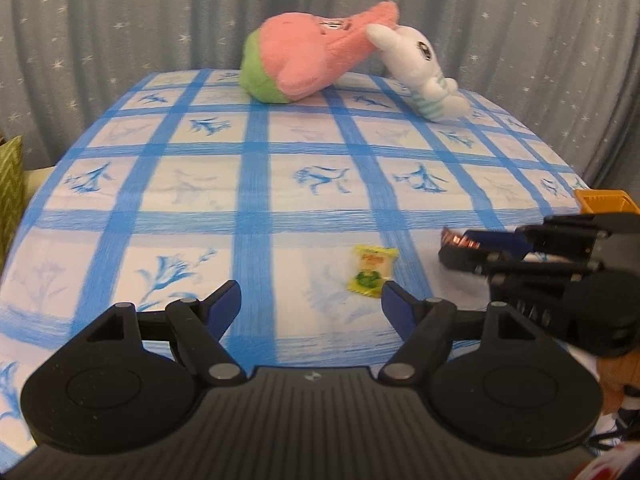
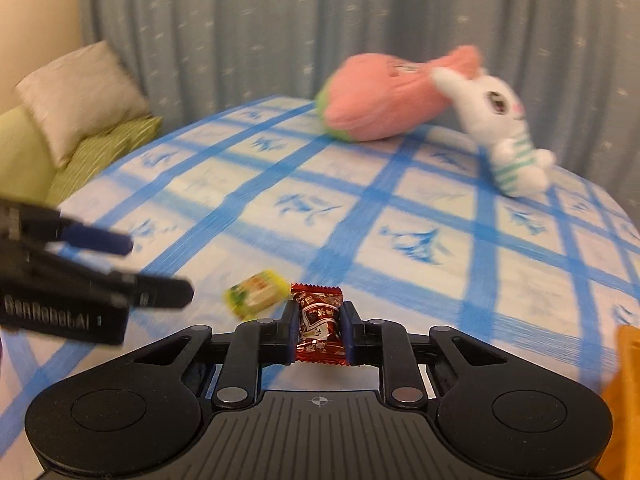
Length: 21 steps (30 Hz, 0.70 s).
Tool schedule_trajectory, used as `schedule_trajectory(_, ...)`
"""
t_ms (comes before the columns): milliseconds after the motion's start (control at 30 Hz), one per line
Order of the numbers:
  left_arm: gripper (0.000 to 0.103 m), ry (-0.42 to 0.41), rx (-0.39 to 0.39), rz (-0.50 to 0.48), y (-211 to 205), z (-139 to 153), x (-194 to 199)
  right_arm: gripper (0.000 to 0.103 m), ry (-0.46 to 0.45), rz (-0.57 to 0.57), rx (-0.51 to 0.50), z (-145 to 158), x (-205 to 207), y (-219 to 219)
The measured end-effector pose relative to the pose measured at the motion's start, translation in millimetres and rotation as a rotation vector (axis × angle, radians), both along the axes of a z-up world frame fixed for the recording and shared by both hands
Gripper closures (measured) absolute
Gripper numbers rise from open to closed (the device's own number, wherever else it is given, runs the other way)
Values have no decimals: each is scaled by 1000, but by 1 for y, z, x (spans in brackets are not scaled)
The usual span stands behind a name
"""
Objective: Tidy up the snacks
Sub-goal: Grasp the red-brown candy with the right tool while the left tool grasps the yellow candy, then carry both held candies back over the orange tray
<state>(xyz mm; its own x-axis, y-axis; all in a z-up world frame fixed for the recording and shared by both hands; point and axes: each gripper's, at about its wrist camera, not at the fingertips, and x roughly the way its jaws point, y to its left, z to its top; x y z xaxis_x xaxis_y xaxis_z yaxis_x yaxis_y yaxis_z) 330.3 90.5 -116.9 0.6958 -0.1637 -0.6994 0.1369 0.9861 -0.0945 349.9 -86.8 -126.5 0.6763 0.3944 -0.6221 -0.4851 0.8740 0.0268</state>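
Observation:
My right gripper (image 2: 319, 322) is shut on a red foil candy (image 2: 319, 322) and holds it just above the blue-checked tablecloth (image 2: 400, 216). From the left wrist view the right gripper (image 1: 464, 246) comes in from the right with the red candy (image 1: 460, 239) at its tip. A yellow-green candy (image 1: 373, 271) lies on the cloth just ahead of my open, empty left gripper (image 1: 312, 300), near its right finger. In the right wrist view the yellow-green candy (image 2: 258, 293) lies left of the red one, and the left gripper (image 2: 160, 272) reaches in from the left.
A pink-and-green plush (image 1: 308, 56) and a white bunny plush (image 1: 424, 72) lie at the table's far edge. An orange container (image 1: 604, 201) stands at the right edge and shows in the right wrist view (image 2: 628, 384). A green cushion and beige pillow (image 2: 80, 96) lie left of the table.

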Motion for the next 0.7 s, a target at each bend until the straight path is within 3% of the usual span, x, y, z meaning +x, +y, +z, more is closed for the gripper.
schedule_trajectory(100, 33, -2, -6, -28, -9, -6, 6, 81, 7, -78, 14, 5, 5, -13)
schedule_trajectory(233, 52, -12, -25, -50, -18, -15, 17, 81, 41, -151, 38, 5, 12, -31)
schedule_trajectory(333, 66, -26, -30, -67, -26, -20, 25, 81, 61, -173, 56, 3, 15, -38)
schedule_trajectory(400, 68, -30, -17, -87, -33, -23, 27, 81, 64, -175, 63, 4, 15, -39)
schedule_trajectory(500, 80, -45, 9, -100, -39, -24, 28, 81, 63, -174, 67, 4, 15, -40)
schedule_trajectory(700, 84, -44, 39, -82, -45, -20, 23, 81, 64, -184, 74, 4, 14, -41)
